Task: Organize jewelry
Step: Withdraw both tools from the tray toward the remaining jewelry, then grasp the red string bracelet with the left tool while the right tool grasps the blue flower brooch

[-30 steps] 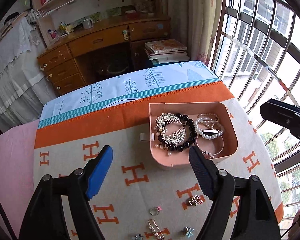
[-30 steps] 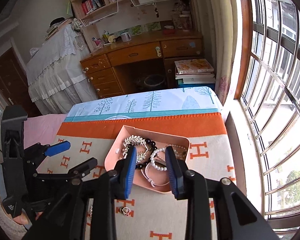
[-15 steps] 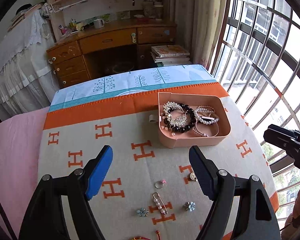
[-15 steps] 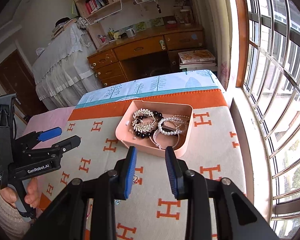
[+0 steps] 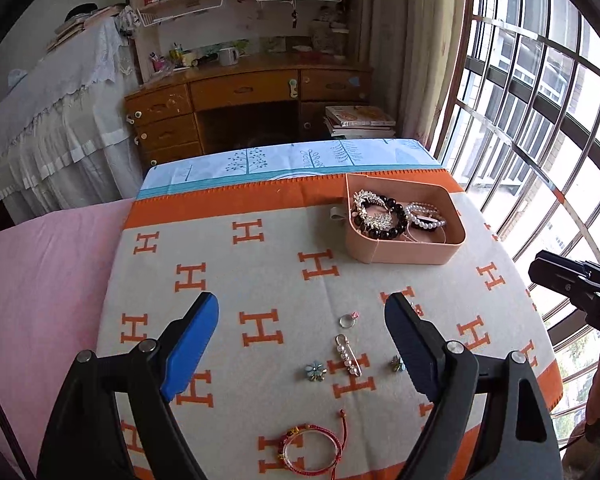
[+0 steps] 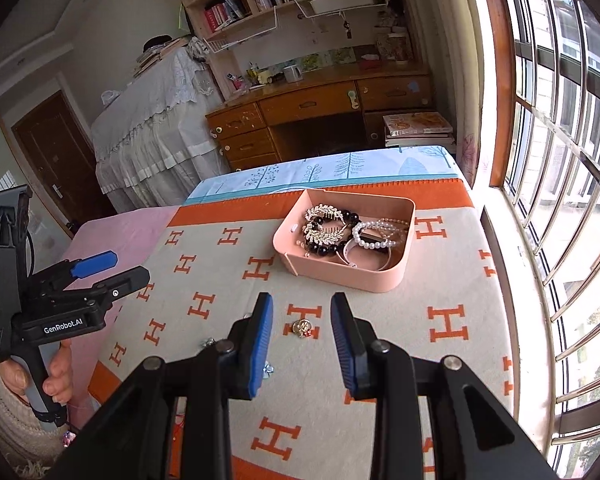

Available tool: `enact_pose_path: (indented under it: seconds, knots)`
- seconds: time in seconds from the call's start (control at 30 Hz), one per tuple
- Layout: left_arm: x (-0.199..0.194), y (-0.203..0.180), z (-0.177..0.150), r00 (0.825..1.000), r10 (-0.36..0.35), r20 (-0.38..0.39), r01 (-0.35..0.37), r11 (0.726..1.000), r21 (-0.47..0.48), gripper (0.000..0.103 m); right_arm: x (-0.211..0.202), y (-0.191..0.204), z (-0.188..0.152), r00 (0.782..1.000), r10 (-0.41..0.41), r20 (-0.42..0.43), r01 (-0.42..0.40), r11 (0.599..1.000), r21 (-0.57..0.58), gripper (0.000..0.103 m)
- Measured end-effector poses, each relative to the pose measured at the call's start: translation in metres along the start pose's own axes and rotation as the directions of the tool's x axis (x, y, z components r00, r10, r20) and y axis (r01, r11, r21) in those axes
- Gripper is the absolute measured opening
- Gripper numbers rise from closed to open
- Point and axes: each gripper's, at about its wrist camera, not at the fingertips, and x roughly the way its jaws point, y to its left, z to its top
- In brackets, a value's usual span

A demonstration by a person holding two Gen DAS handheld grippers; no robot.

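Small gold ring [image 6: 302,327] lying loose on the blanket [image 6: 380,344], nearer than the pink tray [image 6: 384,280]. Probably light, hard, slippery; best pinched across its band. Right claw [image 6: 302,338] empty, part open, just short of the ring. Left claw [image 5: 300,344] spread wide, empty, above pin [image 5: 348,355] and bracelet [image 5: 310,446].

"GenRobot.AI" on left tool [image 6: 112,268]; blanket [image 6: 444,322] repeats "H".
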Motion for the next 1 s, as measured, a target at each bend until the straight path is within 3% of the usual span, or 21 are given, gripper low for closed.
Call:
enact_pose_path:
  seconds: [0.07,0.2,0.47,0.67,1.0]
  knots:
    - [0.000,0.007,-0.015,1.000,0.018,-0.010,-0.018,1.000,-0.011,0.084,0.006,0.005,-0.008,1.000,0.013,-0.010,-0.013,1.000,-0.014,0.037]
    - [0.004,0.021,-0.046,0.999,0.031,-0.028,-0.033,0.998,-0.048,0.084,0.022,0.017,-0.023,0.998,0.038,-0.049,-0.040,0.998,-0.049,0.038]
    - [0.033,0.047,-0.104,0.989,-0.006,-0.149,-0.015,0.990,-0.138,0.084,0.061,0.026,-0.050,0.986,0.053,-0.158,-0.069,0.993,-0.099,0.038]
    - [0.041,0.041,-0.128,0.981,-0.026,-0.190,0.003,0.993,-0.121,0.084,0.080,0.028,-0.071,0.974,0.057,-0.219,-0.089,0.986,-0.140,0.038]
    - [0.061,0.025,-0.143,0.966,-0.039,-0.255,0.020,0.997,-0.078,0.062,0.103,0.031,-0.082,0.964,0.051,-0.262,-0.098,0.980,-0.171,0.038]
